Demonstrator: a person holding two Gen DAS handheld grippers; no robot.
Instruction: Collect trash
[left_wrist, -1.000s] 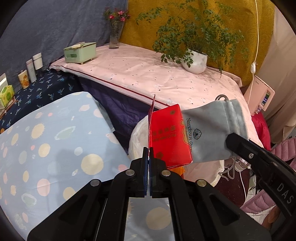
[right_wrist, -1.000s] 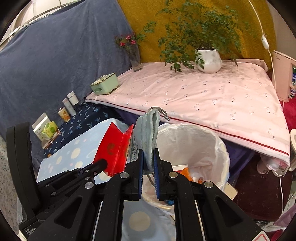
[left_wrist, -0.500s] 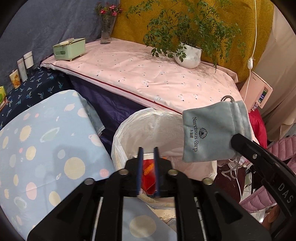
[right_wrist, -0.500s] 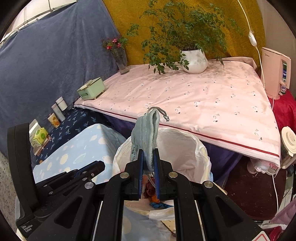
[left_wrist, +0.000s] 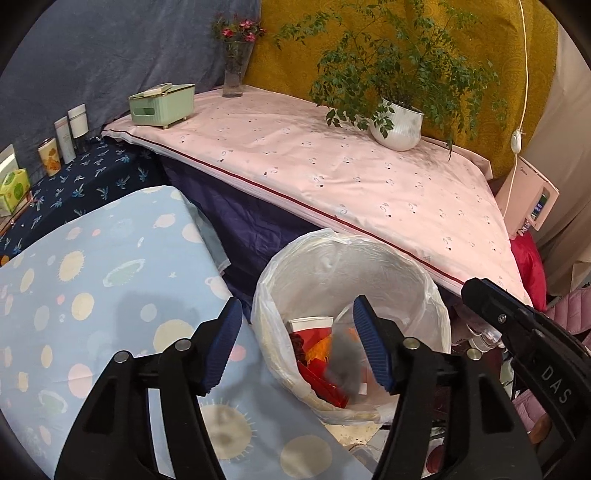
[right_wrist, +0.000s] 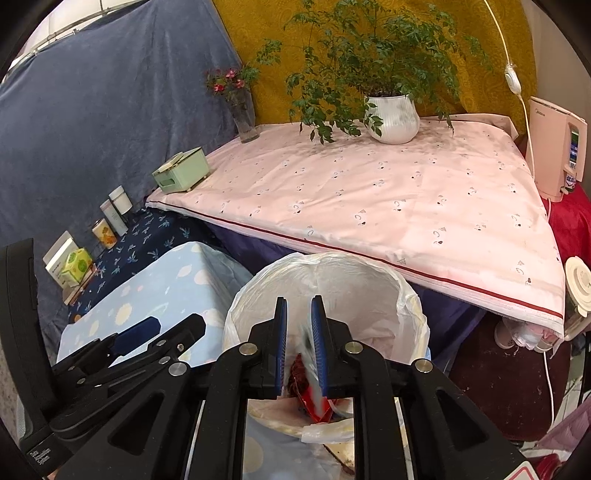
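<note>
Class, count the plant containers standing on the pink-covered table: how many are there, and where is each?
2: the white plant pot at the back right, and the glass flower vase at the back left corner. None seem hidden.

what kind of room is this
Probably a lived-in home room, maybe a bedroom. Patterned cloths cover the surfaces, with a potted plant, a flower vase, a tissue box and a lined bin below.
</note>
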